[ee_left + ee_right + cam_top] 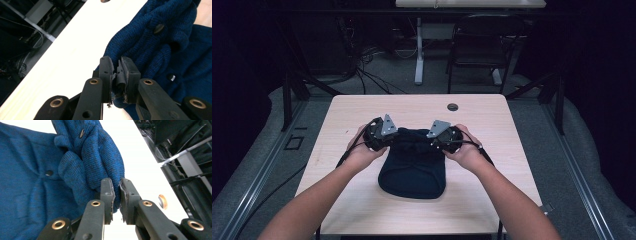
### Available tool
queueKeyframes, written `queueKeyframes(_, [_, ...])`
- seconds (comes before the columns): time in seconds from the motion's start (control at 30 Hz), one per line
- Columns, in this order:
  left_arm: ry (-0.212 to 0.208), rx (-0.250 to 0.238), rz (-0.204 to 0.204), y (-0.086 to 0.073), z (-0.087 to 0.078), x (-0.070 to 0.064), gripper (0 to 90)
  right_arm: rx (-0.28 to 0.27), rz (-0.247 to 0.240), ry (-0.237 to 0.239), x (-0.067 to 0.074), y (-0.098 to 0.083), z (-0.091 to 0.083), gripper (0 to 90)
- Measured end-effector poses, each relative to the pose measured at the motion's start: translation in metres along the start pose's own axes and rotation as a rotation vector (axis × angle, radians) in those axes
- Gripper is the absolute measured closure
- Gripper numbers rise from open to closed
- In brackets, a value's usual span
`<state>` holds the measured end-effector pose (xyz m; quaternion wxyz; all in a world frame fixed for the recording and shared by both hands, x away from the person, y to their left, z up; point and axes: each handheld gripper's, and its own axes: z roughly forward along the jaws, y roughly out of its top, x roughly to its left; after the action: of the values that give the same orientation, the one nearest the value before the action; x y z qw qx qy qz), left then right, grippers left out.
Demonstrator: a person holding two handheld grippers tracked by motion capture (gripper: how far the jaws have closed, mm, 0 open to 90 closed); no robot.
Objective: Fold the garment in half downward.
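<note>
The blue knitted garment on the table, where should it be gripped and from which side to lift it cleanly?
Grip the blue knitted garment at the two corners of its bunched far edge, where thick knit folds stand off the table. Come in from each side, jaws level with the tabletop. The left gripper and right gripper already pinch folds there. The flat near part gives little to bite.

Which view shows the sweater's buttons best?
The left gripper view: two buttons on the sweater show large and sharp. The right gripper view catches two smaller buttons. In the high view the sweater is a dark mass, its buttons too small to tell.
</note>
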<state>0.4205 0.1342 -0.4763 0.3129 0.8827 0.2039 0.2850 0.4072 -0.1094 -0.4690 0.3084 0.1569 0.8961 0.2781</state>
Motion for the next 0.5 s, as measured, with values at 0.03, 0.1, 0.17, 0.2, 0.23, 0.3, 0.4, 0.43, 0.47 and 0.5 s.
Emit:
queueKeyframes(0.03, [-0.021,0.003,-0.01,-0.002,-0.002,0.0,80.1,-0.001,0.009,0.002,0.002,0.0,-0.001,80.9])
queueKeyframes(0.1, [-0.043,0.004,-0.02,-0.005,-0.003,-0.002,80.1,0.003,0.017,0.022,0.007,-0.002,-0.002,81.0])
queueKeyframes(0.17, [-0.052,0.007,-0.016,-0.006,-0.004,-0.002,80.1,0.015,0.012,0.034,0.01,-0.002,-0.005,81.0])
queueKeyframes(0.2, [-0.067,0.008,-0.014,-0.008,-0.006,-0.005,80.1,0.019,0.016,0.042,0.014,-0.003,-0.007,81.0])
queueKeyframes(0.23, [-0.076,0.013,-0.012,-0.009,-0.007,-0.007,80.1,0.026,0.012,0.048,0.015,-0.002,-0.008,81.0])
queueKeyframes(0.3, [-0.091,0.011,-0.006,-0.011,-0.01,-0.008,80.0,0.017,0.034,0.071,0.018,-0.003,-0.012,81.1])
queueKeyframes(0.4, [-0.121,0.0,-0.022,-0.015,-0.014,-0.011,79.9,0.02,0.054,0.099,0.024,-0.006,-0.015,81.1])
queueKeyframes(0.43, [-0.121,0.0,-0.022,-0.015,-0.014,-0.011,79.9,0.032,0.048,0.106,0.026,-0.007,-0.016,81.1])
queueKeyframes(0.47, [-0.129,-0.001,-0.025,-0.017,-0.015,-0.013,79.9,0.032,0.046,0.114,0.029,-0.007,-0.017,81.2])
queueKeyframes(0.5, [-0.131,0.003,-0.017,-0.019,-0.016,-0.014,79.9,0.027,0.059,0.125,0.031,-0.008,-0.018,81.2])
